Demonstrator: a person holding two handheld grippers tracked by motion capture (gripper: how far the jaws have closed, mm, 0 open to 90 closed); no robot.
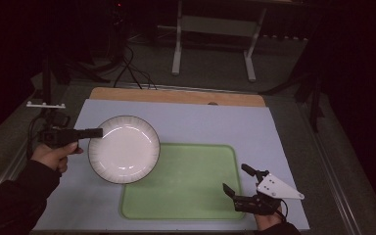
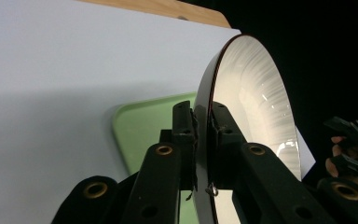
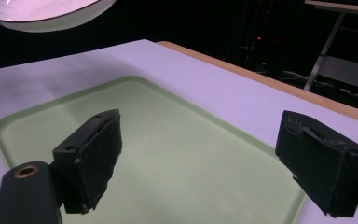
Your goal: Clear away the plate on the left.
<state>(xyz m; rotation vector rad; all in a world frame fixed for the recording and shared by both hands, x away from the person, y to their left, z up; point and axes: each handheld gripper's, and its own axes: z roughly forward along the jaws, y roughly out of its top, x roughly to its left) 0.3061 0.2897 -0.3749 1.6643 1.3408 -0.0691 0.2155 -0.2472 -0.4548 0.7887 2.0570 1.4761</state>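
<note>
A white plate [image 1: 125, 149] with a thin dark rim hangs in the air over the left of the table, its right edge overlapping the green tray [image 1: 186, 186]. My left gripper [image 1: 98, 132] is shut on the plate's left rim; in the left gripper view the plate [image 2: 256, 107] stands edge-on with both pads clamped on its rim, my left gripper [image 2: 204, 135] gripping from below. My right gripper [image 1: 235, 178] is open near the tray's right edge, low over the table. In the right gripper view my right gripper [image 3: 200, 154] has nothing between its fingers, with the green tray [image 3: 168, 149] beneath and the plate [image 3: 46, 11] at top left.
A pale lavender mat [image 1: 215, 127] covers the table, with a wooden strip [image 1: 176, 96] along its far edge. Beyond stand a metal frame [image 1: 213, 29] and cables [image 1: 132, 68] on the dark floor. A small white bracket [image 1: 45, 104] lies left of the table.
</note>
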